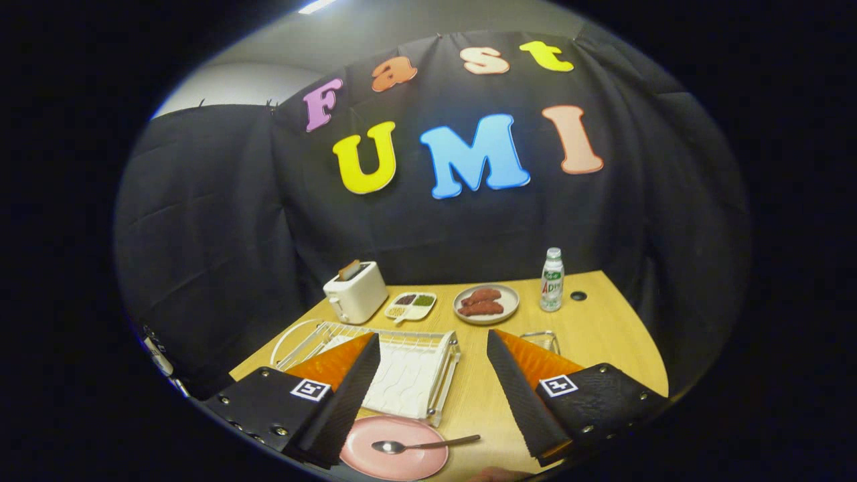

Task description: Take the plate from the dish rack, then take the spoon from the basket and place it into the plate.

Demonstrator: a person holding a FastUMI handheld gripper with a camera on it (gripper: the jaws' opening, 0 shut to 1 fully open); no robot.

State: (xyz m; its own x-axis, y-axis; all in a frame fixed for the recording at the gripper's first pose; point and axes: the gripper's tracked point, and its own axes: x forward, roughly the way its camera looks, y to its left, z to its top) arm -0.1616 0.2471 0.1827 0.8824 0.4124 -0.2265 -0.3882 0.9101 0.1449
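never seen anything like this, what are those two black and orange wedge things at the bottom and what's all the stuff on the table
Those wedges are the two fingers of a hand-held gripper; a person carries it, and the camera rides on it, looking forward along the fingers. They stand wide apart and hold nothing. Near the fingers, on the wooden table, lies a pink plate with a spoon resting in it, its handle sticking out over the rim. Just beyond is a white dish rack. A small wire basket peeks out behind the right finger. Farther back stand a toaster, a small divided dish, a plate of reddish food and a bottle.
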